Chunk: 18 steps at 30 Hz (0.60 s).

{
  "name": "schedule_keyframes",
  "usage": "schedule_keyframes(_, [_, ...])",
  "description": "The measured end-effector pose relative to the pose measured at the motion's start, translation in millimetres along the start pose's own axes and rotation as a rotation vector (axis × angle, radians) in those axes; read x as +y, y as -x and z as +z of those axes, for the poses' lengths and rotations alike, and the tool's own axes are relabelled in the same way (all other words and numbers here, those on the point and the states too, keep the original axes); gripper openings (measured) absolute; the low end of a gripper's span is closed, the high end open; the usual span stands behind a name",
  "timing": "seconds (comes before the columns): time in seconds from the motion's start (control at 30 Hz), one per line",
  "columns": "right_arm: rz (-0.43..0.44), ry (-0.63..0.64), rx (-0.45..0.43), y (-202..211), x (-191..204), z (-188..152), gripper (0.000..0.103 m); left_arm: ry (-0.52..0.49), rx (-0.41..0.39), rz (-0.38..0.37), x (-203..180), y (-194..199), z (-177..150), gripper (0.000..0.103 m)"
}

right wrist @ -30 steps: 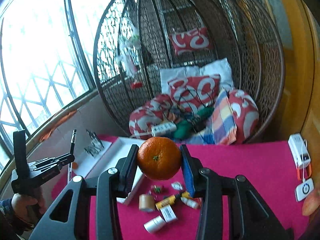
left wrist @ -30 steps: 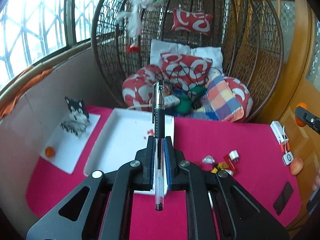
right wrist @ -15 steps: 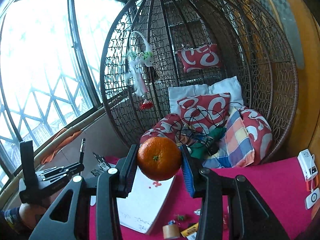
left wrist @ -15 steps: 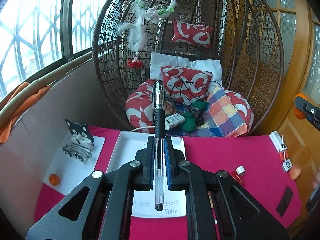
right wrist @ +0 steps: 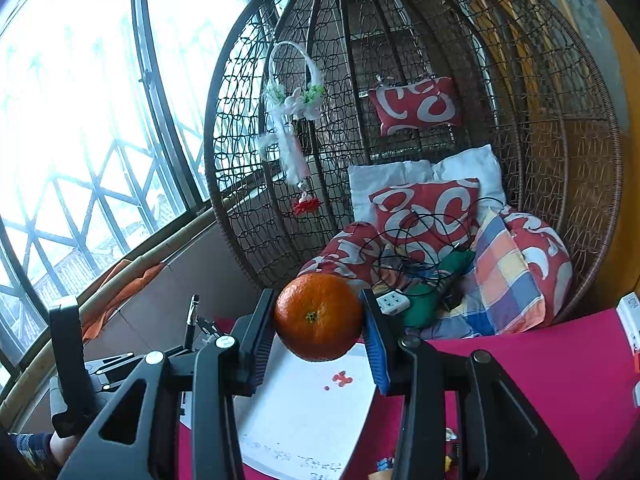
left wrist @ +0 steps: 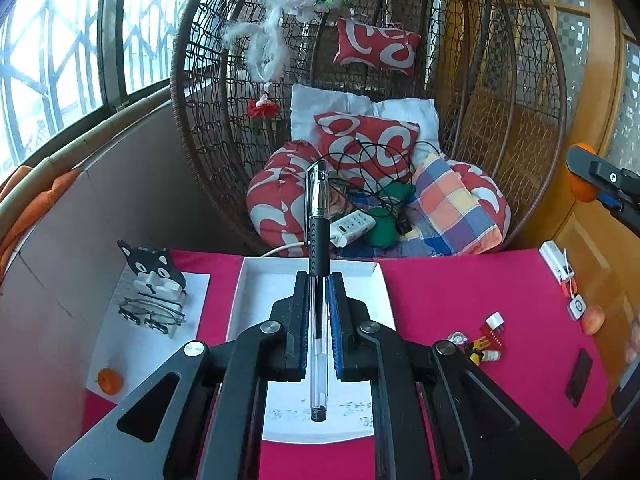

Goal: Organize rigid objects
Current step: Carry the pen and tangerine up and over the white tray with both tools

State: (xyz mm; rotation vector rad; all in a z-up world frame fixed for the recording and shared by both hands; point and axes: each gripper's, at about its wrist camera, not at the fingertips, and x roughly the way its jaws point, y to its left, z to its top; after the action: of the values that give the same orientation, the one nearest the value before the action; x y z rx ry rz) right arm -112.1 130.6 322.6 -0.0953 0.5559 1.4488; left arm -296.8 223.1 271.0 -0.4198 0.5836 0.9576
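Both hands have carried their loads away from the scattered small items and toward the white tray [left wrist: 384, 292], which now fills the lower middle of both wrist views; the small pieces that sat beyond the left tool a second ago now lie off to the tray's right.

Left gripper [left wrist: 318, 300] is clenched on a pen [left wrist: 318, 216], whose long axis runs straight along the fingers: capped end pointing forward past the tips over the tray's far rim, clear barrel trailing back between the arms. Seen from the right side, that same tool [right wrist: 192, 344] sits just left of the tray with the pen standing up from it.

Right gripper [right wrist: 320, 320] grasps an orange [right wrist: 318, 316] between its pads, stem end facing the camera, hanging above the tray's far half. From the left view, only its tip and a sliver of fruit show at the frame's right edge, well right of the tray.

A cat-shaped holder [left wrist: 154, 276] with glasses [left wrist: 150, 314] and a second small orange [left wrist: 109, 380] rest on a white sheet left of the tray.

My judgement: the tray lies ahead of and below both tools. The pen's length already runs along the tray's long side, so lowering it flat should need no roll, while the orange hangs directly over open tray floor
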Motion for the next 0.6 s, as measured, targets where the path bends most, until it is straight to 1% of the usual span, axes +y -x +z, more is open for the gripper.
schedule_keyframes(0.2, [-0.012,0.008,0.011,-13,21,-1,0.041,-0.016,0.005,-0.005,16,-5,0,0.008])
schedule_keyframes(0.37, [-0.017,0.031,0.049,-33,37,-8,0.041,-0.044,0.035,-0.008,26,-20,-2,0.008])
schedule_keyframes(0.5, [-0.009,0.029,0.091,-55,43,-16,0.041,-0.056,0.092,-0.014,30,-43,-8,0.008])
schedule_keyframes(0.6, [-0.006,0.015,0.151,-78,43,-26,0.041,-0.051,0.187,-0.034,34,-75,-16,0.008])
